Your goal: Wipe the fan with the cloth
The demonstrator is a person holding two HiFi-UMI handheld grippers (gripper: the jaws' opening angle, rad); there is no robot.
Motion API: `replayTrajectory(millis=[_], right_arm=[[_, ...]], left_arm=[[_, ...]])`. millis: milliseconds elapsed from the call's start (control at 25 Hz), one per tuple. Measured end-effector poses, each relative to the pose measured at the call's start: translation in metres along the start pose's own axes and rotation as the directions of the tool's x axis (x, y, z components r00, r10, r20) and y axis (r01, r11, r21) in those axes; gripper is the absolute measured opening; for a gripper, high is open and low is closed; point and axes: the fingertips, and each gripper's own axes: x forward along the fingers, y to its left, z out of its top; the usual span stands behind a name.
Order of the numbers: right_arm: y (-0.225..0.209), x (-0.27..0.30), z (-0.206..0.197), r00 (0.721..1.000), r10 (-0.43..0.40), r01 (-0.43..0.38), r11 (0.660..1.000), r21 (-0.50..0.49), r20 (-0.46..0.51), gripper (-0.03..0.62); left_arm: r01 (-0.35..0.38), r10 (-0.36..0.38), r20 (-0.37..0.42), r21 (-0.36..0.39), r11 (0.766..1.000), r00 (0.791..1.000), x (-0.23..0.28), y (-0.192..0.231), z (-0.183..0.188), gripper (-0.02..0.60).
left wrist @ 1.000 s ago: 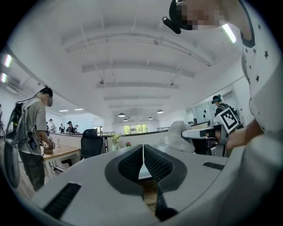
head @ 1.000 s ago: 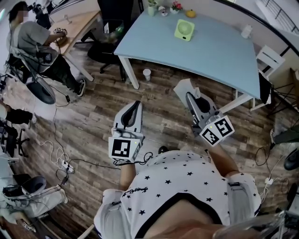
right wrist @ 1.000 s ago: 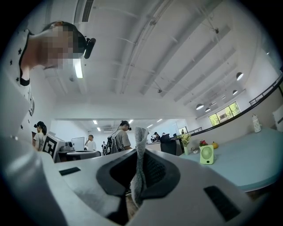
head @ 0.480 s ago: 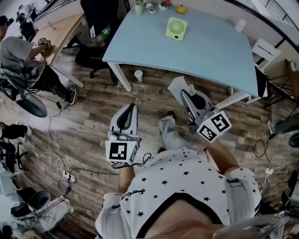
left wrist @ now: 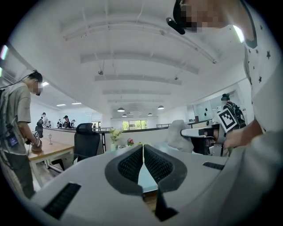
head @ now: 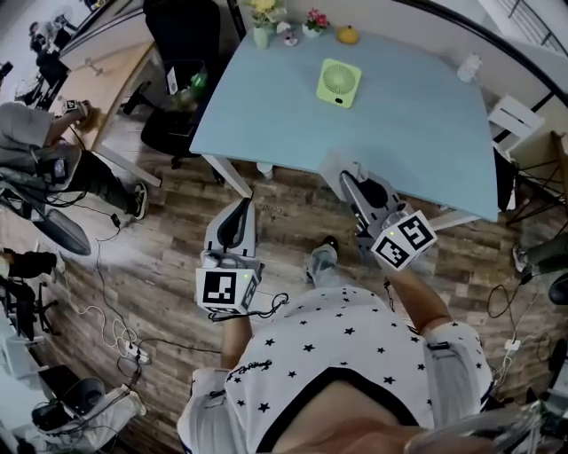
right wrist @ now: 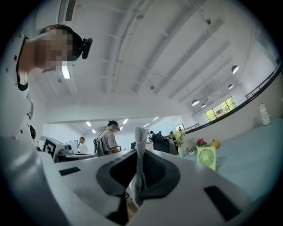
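Observation:
A small light-green square fan (head: 339, 82) stands near the far side of the pale blue table (head: 417, 133); the right gripper view shows the fan (right wrist: 207, 157) upright to the right of the jaws. My right gripper (head: 352, 182) is at the table's near edge, shut on a grey-white cloth (head: 337, 168) whose edge sticks up between the jaws as a thin cloth strip (right wrist: 140, 167). My left gripper (head: 236, 217) hangs over the wooden floor left of the table, jaws closed together with nothing between them; its own view shows the left gripper (left wrist: 143, 161) pointing at the table.
Small flower pots (head: 286, 27) and an orange fruit (head: 348, 35) sit along the table's far edge, a white bottle (head: 469, 66) at the far right. A black office chair (head: 182, 80) stands left of the table. A seated person (head: 44, 151) and cables (head: 115, 301) are further left.
The table and fan have come nearer as the person stepped forward. Both grippers moved toward the table, and the right one with the cloth now reaches its near edge.

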Motion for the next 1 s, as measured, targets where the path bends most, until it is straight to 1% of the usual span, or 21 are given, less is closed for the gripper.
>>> replayTrajectory(millis=[200,560,760,1000], right_arm=[[-0.051,0.034,0.006,1.000,0.006,-0.005,1.000,0.016,-0.020,0.017],[-0.129,0.069,0.000,0.998,-0.052,0.054,0.998,0.033,-0.046,0.017],[-0.159,0.082,-0.005,0.995,-0.084,0.086,0.996,0.034,-0.060,0.017],[-0.183,0.098,-0.011,0.986,-0.148,0.149,0.989,0.012,-0.078,0.017]], left_arm=[[0.020,-0.020,-0.007,0.014,1.000,1.000,0.068,0.012,0.012,0.032],[0.084,-0.083,-0.040,0.009,0.996,0.996,0.169,0.022,0.011,0.032],[0.109,-0.108,-0.028,0.009,0.994,0.994,0.204,0.027,0.011,0.032],[0.177,-0.177,-0.063,-0.007,0.984,0.982,0.232,0.034,0.001,0.032]])
